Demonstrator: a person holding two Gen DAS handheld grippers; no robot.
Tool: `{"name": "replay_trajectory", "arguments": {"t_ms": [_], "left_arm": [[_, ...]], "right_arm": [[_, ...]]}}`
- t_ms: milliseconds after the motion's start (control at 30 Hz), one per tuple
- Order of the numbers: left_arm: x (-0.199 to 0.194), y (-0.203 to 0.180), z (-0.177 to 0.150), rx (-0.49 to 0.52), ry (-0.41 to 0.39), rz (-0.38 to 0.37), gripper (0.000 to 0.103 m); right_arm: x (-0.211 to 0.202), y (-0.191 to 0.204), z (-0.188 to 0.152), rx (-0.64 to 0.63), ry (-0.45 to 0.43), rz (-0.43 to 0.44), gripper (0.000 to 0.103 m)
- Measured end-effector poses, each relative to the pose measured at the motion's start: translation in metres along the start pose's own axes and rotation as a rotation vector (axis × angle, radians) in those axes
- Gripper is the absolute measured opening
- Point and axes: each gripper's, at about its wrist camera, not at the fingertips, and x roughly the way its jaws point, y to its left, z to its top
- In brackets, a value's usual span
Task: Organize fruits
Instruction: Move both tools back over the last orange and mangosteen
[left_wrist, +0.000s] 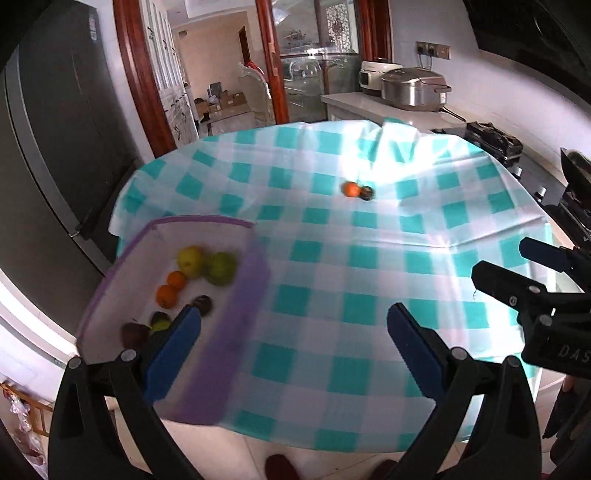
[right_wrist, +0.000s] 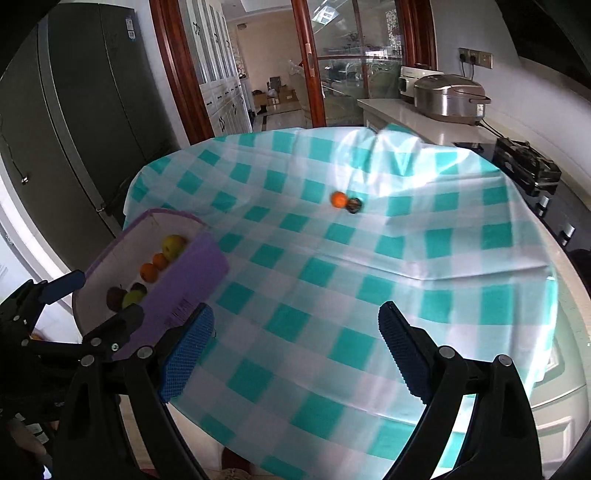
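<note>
A purple-rimmed white basket (left_wrist: 243, 295) (right_wrist: 199, 269) stands at the near left of the round table and holds several fruits: a yellow apple (left_wrist: 189, 260), a green apple (left_wrist: 221, 268), two oranges (left_wrist: 170, 290), dark plums. An orange (left_wrist: 351, 189) (right_wrist: 338, 199) and a dark fruit (left_wrist: 367, 192) (right_wrist: 354, 205) lie touching on the cloth at the far middle. My left gripper (left_wrist: 293, 326) is open and empty, by the basket's right wall. My right gripper (right_wrist: 295, 326) is open and empty over the near cloth; it shows at the right of the left wrist view (left_wrist: 517, 269).
The table wears a teal-and-white checked cloth (left_wrist: 332, 258) (right_wrist: 332, 266). A dark fridge (left_wrist: 55, 147) stands to the left. A counter with a rice cooker (left_wrist: 413, 88) (right_wrist: 448, 99) and a black appliance (right_wrist: 524, 166) runs along the right.
</note>
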Motion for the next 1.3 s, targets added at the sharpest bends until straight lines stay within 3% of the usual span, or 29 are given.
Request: {"name": "replay_trajectory", "arguments": {"t_ms": [300, 500, 700, 967, 1300], "left_arm": [[0.0, -0.11, -0.012, 0.126, 0.032, -0.065, 0.101], [0.024, -0.143, -0.011, 0.166, 0.075, -0.109, 0.101], [0.074, -0.153, -0.002, 0.181, 0.134, -0.153, 0.101], [0.18, -0.124, 0.043, 0.144, 0.235, -0.17, 0.101], [0.318, -0.009, 0.137, -0.138, 0.29, -0.102, 0.101]], "right_arm": [[-0.025, -0.09, -0.04, 0.102, 0.026, -0.026, 0.088], [-0.019, -0.129, -0.054, 0.167, 0.053, -0.064, 0.088], [0.018, -0.155, -0.053, 0.215, 0.105, -0.111, 0.088], [0.114, -0.154, -0.005, 0.169, 0.155, -0.153, 0.088], [0.292, -0.122, 0.11, 0.039, 0.183, -0.12, 0.088]]}}
